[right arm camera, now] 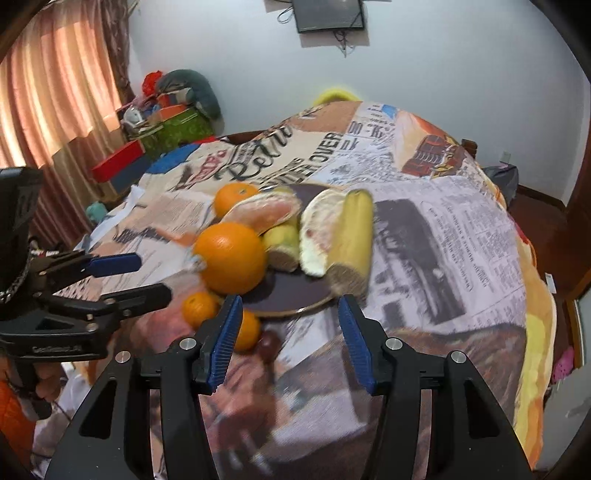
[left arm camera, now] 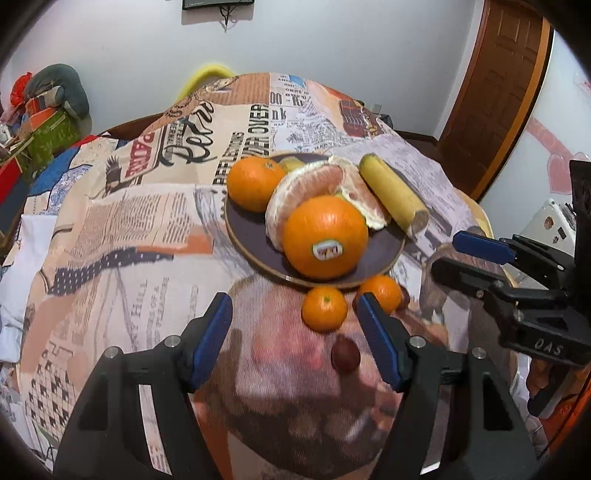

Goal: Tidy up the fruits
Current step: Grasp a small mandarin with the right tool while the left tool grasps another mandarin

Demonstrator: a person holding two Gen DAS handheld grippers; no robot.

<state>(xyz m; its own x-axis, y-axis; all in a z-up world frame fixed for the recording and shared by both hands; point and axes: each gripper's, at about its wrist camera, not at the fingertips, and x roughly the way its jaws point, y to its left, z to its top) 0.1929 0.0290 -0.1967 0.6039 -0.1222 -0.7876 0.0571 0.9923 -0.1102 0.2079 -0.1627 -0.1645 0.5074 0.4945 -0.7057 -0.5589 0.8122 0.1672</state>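
A dark round plate point(left arm camera: 255, 236) on the printed cloth holds a large stickered orange point(left arm camera: 325, 236), a second orange point(left arm camera: 253, 182), peeled pomelo pieces point(left arm camera: 306, 184) and a banana point(left arm camera: 391, 194). Two small tangerines point(left arm camera: 324, 308) point(left arm camera: 382, 291) and a dark red grape point(left arm camera: 345, 352) lie on the cloth in front of the plate. My left gripper point(left arm camera: 295, 336) is open and empty, its fingers either side of the near tangerine. My right gripper point(right arm camera: 290, 339) is open and empty, just short of the plate point(right arm camera: 284, 295); it also shows in the left wrist view point(left arm camera: 454, 254).
The newspaper-print cloth point(left arm camera: 147, 229) covers the whole table. Boxes and a grey cushion point(right arm camera: 173, 110) are piled at the back left by the curtain. A wooden door point(left arm camera: 495, 85) stands at the back right. A wall screen point(right arm camera: 328, 14) hangs above.
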